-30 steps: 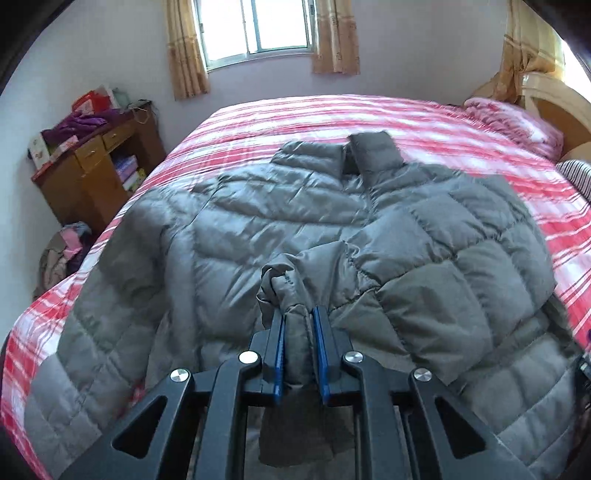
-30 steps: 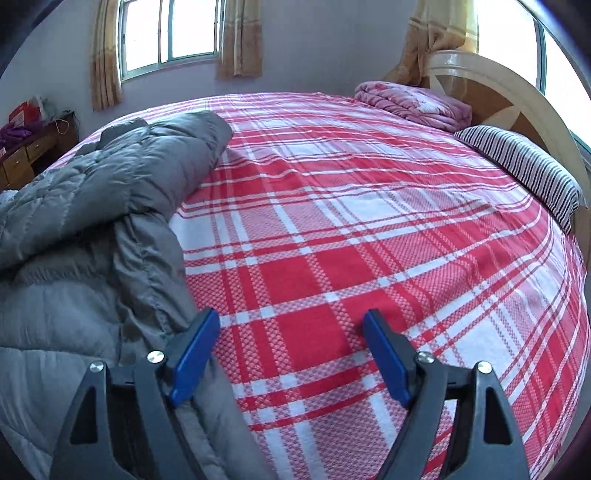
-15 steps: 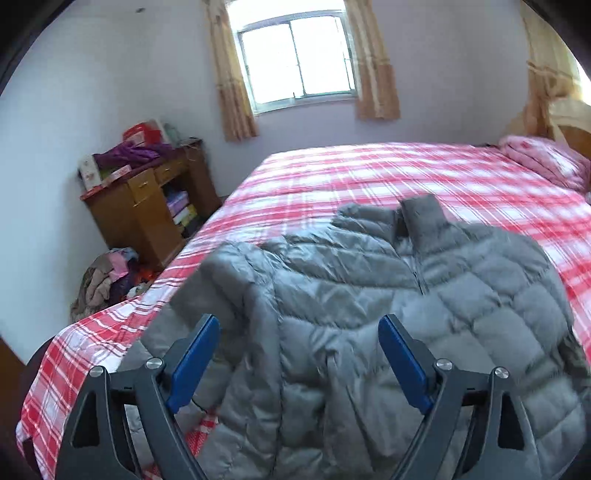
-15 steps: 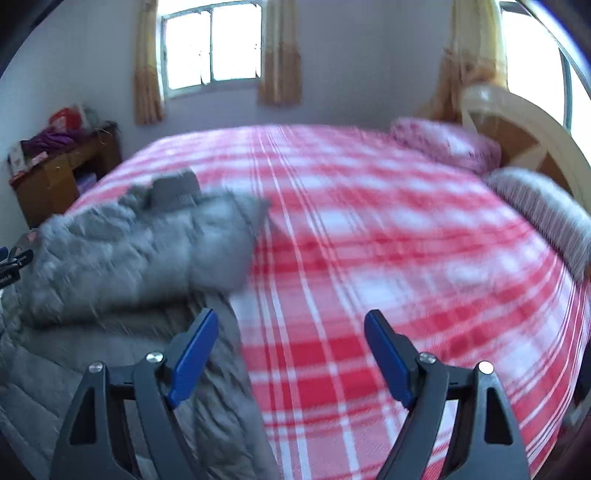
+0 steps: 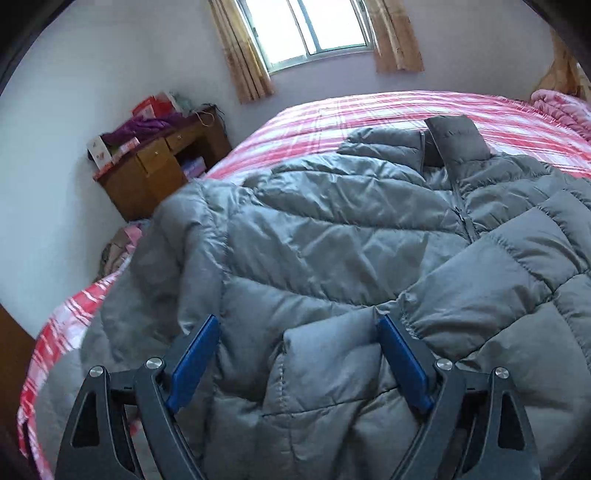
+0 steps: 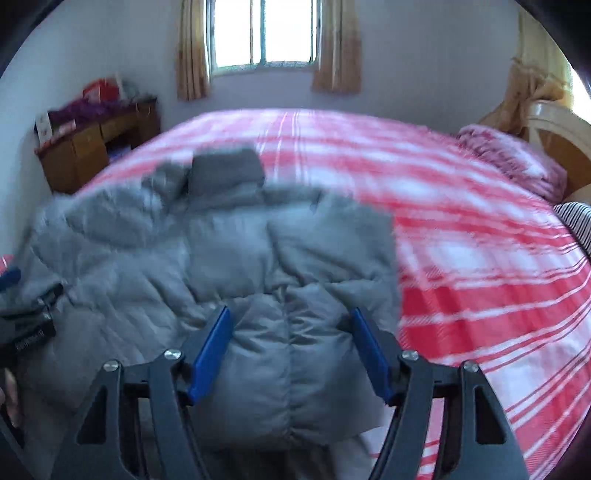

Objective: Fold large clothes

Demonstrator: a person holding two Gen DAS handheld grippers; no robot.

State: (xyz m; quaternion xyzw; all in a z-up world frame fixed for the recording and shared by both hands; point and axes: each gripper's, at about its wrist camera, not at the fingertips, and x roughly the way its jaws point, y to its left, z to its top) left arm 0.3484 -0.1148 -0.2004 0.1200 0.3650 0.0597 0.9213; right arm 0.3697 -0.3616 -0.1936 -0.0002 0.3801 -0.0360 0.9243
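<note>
Lying across the near side of the bed (image 5: 369, 110) is a grey quilted puffer jacket (image 5: 332, 236), its shell smooth and faintly glossy, stitched into plump horizontal channels; the flat, matte collar (image 5: 456, 142) points toward the window (image 5: 306, 26) and the zip runs down from it. One sleeve is folded over the front, its gathered cuff lying between the blue pads of the left gripper (image 5: 297, 354), whose jaws stand wide and press on nothing. In the blurred right wrist view, the right gripper (image 6: 290, 345) straddles a puffy fold of the jacket (image 6: 236, 258) with its jaws closing, pads not yet pressing the cloth. The bedcover is a woven red-and-white plaid. A wooden desk (image 5: 155, 170) piled with clutter stands against the wall, and tan curtains (image 5: 243, 51) frame the window.
</note>
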